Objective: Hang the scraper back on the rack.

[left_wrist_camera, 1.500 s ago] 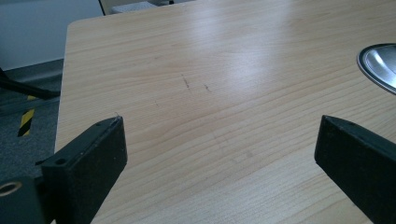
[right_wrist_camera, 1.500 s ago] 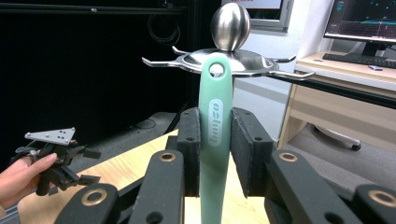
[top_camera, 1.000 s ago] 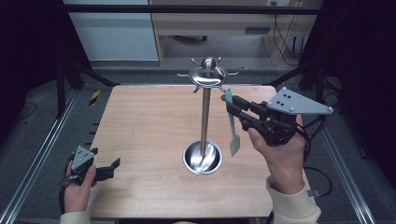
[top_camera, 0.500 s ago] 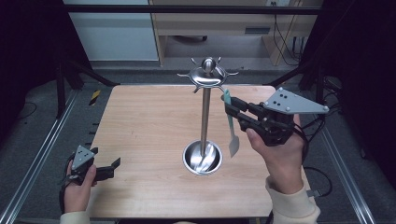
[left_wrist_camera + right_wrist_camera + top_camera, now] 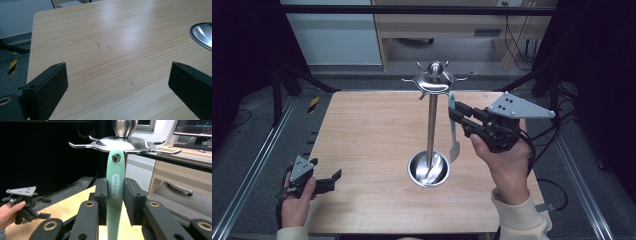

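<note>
Mint-green spatula [image 5: 115,185], gripped by its handle between the two black pads of the right gripper [image 5: 462,119]. It hangs blade down; the hanging hole at the handle top sits just beneath a prong of the steel rack [image 5: 432,87]. In the right gripper view a prong appears to cross the hole, but I cannot tell whether it is through it or only behind it.

Change over the last second: very little. The spatula and right hand stand almost where they were, perhaps nudged a touch toward the pole; the grip has not loosened. Reads as fine lining-up of hole to prong, not a carry. My guess is the hanging is nearly done, with the release yet to come.

Blade end hangs just beside the rack's round base [image 5: 429,169], apart from the pole.

Left gripper [image 5: 326,181] rests low at the near left corner of the wooden table [image 5: 362,130], jaws spread wide, nothing between them. It has not shifted. Idle hand.
</note>
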`<action>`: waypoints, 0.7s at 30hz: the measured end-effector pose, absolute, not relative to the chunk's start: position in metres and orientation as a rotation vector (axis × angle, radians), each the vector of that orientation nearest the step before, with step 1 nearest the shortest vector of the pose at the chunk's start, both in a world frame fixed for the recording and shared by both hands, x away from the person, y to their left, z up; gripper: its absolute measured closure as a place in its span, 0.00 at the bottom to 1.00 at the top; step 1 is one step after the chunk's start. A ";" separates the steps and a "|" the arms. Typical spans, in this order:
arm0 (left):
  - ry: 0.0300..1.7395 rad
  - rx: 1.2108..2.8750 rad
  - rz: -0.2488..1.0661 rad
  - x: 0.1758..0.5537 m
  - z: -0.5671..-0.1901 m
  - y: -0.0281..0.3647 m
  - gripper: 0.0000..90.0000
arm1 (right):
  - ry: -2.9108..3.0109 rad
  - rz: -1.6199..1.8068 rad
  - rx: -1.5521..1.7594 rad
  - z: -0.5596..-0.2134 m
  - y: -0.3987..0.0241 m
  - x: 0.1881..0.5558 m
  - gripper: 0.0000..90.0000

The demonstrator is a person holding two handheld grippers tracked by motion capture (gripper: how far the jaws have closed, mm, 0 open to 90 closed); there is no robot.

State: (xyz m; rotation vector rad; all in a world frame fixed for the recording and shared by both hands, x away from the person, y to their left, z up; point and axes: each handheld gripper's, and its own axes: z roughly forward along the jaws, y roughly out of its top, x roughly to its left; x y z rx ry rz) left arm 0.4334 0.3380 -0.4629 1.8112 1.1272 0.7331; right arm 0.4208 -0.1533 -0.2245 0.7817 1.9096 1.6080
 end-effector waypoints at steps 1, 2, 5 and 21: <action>1.127 1.811 0.734 0.433 -0.463 0.338 0.02 | 1.908 1.610 0.782 -0.225 -0.153 0.421 0.82; 1.127 1.813 0.734 0.433 -0.463 0.338 0.02 | 1.906 1.612 0.783 -0.225 -0.153 0.421 0.82; 1.128 1.809 0.734 0.433 -0.463 0.338 0.02 | 1.903 1.620 0.788 -0.226 -0.152 0.422 0.82; 1.121 1.817 0.730 0.433 -0.463 0.336 0.02 | 1.895 1.639 0.788 -0.228 -0.152 0.423 0.82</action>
